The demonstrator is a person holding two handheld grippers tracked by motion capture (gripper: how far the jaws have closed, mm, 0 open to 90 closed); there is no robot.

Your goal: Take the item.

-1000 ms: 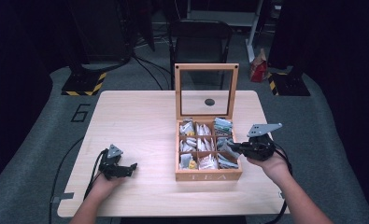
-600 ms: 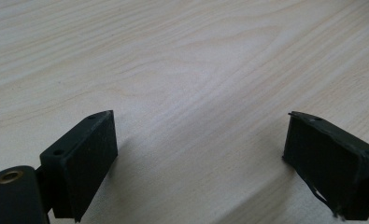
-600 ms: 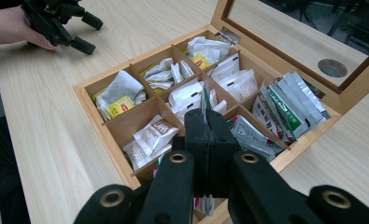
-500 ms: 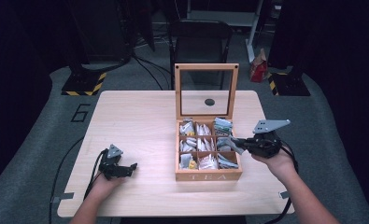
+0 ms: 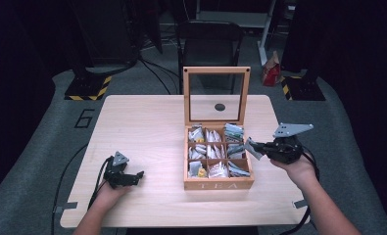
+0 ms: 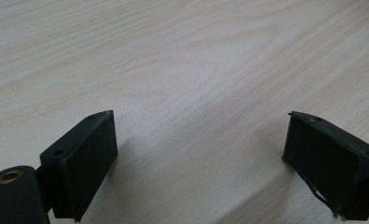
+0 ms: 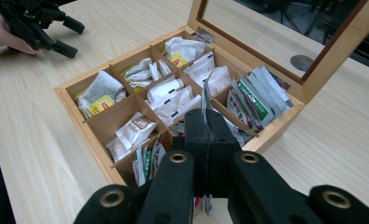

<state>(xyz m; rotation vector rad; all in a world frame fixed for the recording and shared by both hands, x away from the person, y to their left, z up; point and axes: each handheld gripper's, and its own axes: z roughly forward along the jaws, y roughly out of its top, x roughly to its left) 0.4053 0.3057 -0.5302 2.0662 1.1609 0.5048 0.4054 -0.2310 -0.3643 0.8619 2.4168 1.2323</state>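
High view: the wooden tea box stands open mid-table; the right gripper hovers just beside its right edge, apparently pinching a tea packet. Left gripper view: jaws spread wide over bare table. Right gripper view: jaws clenched on a thin packet edge.

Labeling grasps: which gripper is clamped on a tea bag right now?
The right gripper, jaws shut on a tea bag beside the tea box. The left gripper rests open.
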